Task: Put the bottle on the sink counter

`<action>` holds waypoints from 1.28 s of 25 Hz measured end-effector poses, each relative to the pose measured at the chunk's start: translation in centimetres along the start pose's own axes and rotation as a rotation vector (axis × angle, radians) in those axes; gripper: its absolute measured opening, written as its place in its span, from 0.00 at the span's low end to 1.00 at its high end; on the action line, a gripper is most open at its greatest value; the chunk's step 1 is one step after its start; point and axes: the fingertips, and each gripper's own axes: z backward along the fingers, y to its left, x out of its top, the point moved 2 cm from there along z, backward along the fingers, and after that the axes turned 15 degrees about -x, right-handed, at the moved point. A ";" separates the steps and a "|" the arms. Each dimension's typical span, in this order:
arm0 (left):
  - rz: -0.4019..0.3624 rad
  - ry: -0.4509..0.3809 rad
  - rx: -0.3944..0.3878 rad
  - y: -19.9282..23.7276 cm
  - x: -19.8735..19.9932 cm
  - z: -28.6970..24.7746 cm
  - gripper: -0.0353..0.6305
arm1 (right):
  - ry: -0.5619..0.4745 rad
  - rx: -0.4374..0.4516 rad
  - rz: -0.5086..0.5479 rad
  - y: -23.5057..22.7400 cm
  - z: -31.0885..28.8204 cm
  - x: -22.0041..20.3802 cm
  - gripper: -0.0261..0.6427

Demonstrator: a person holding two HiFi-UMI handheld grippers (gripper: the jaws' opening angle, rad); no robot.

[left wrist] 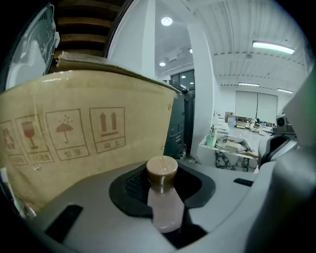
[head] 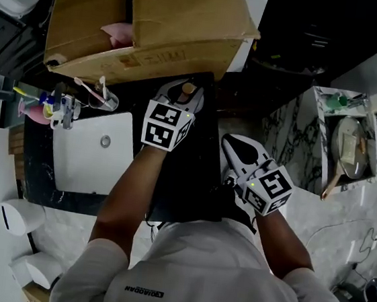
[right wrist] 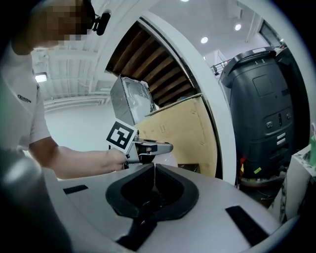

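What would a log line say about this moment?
left gripper: shut on bottle | right gripper: shut, empty | bottle: beside cardboard box

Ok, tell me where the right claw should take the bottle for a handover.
Probably the brown cap: the only free part, poking past the left claw, which is shut on the bottle below it. Come head-on from the cap end, jaws across its round sides. The right claw is shut; open it first.

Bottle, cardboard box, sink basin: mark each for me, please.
bottle [left wrist: 164,200], left gripper view, on its pale pink body below the brown cap.
cardboard box [head: 183,18], head view, on its top flap.
sink basin [head: 86,162], head view, on its bare white bottom.
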 end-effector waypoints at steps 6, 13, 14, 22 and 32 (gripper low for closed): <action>-0.004 0.017 0.018 1.8 -1.3 -2.5 0.24 | 0.029 0.013 -0.008 -1.0 -0.9 -1.4 0.10; -0.002 0.027 0.022 3.2 -2.7 -3.7 0.24 | 0.051 -0.012 -0.016 -2.9 -1.0 -2.5 0.10; 0.002 0.027 0.024 3.4 -2.9 -3.8 0.24 | 0.051 -0.014 -0.017 -3.0 -1.0 -2.5 0.10; -0.022 0.025 0.021 3.8 -2.9 -4.9 0.24 | 0.052 -0.019 -0.019 -3.2 -1.2 -2.7 0.10; -0.034 0.011 0.007 4.1 -2.9 -5.6 0.24 | 0.062 -0.044 -0.006 -3.8 -1.2 -3.1 0.10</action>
